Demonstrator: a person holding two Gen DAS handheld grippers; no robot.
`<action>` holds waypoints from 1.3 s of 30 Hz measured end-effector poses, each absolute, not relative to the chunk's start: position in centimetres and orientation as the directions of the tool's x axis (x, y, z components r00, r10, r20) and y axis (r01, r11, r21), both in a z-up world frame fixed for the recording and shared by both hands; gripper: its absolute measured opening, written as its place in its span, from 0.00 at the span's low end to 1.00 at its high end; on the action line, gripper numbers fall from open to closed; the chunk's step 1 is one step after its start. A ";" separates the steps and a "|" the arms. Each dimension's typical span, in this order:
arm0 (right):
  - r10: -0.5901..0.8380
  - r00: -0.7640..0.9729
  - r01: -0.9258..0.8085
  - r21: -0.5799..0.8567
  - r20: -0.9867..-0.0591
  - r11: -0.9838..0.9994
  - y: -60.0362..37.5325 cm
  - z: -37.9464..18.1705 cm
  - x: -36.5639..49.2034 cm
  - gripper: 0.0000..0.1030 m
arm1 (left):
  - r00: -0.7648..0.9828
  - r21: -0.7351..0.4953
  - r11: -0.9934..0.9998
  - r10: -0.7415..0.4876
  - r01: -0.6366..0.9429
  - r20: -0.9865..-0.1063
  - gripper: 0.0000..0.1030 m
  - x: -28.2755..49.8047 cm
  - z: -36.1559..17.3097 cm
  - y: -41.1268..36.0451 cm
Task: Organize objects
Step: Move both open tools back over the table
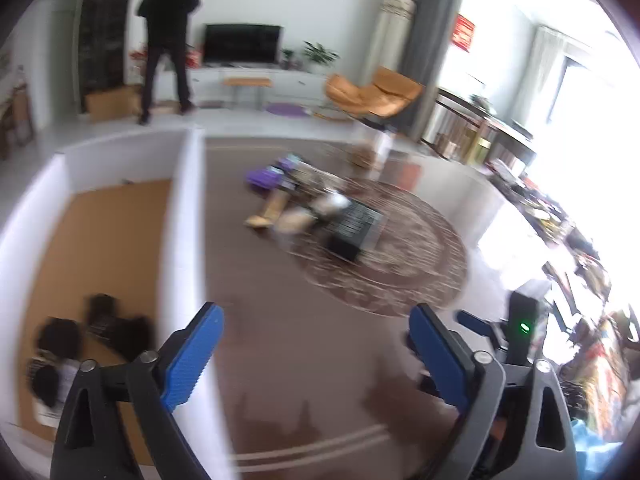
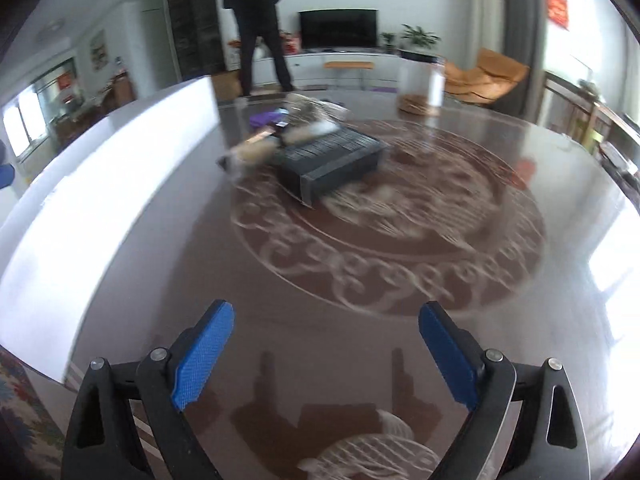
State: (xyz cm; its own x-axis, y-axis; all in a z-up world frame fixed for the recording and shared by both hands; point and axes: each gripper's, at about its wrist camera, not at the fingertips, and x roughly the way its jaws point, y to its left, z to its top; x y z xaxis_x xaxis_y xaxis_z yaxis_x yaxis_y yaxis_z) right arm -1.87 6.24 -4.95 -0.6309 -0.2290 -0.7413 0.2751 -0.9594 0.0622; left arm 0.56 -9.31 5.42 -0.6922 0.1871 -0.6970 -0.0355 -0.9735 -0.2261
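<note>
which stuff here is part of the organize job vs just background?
Job: white box; dark items in it; dark carton; pile of packets; left gripper; right gripper.
Background: TV; orange chair; standing person.

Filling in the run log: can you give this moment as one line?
left gripper: jaws open, empty | right gripper: jaws open, empty | dark box: on table among pile, untouched | white bin: holds dark items
</note>
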 end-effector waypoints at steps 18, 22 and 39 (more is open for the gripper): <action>-0.042 -0.578 0.064 0.006 -0.815 -0.998 11.8 -6.3 -3.4 0.94 | -0.546 -0.052 -0.998 0.020 0.043 -0.838 0.94 -4.5 -5.5 -5.5; -0.034 -0.572 0.063 -0.003 -0.819 -0.998 11.6 -6.8 -3.7 0.98 | -0.540 -0.051 -0.997 0.015 0.053 -0.842 0.94 -5.7 -6.4 -5.5; -0.033 -0.571 0.067 -0.006 -0.820 -0.998 11.5 -6.9 -3.8 1.00 | -0.559 -0.008 -0.997 -0.033 0.071 -0.829 1.00 -6.9 -7.3 -5.6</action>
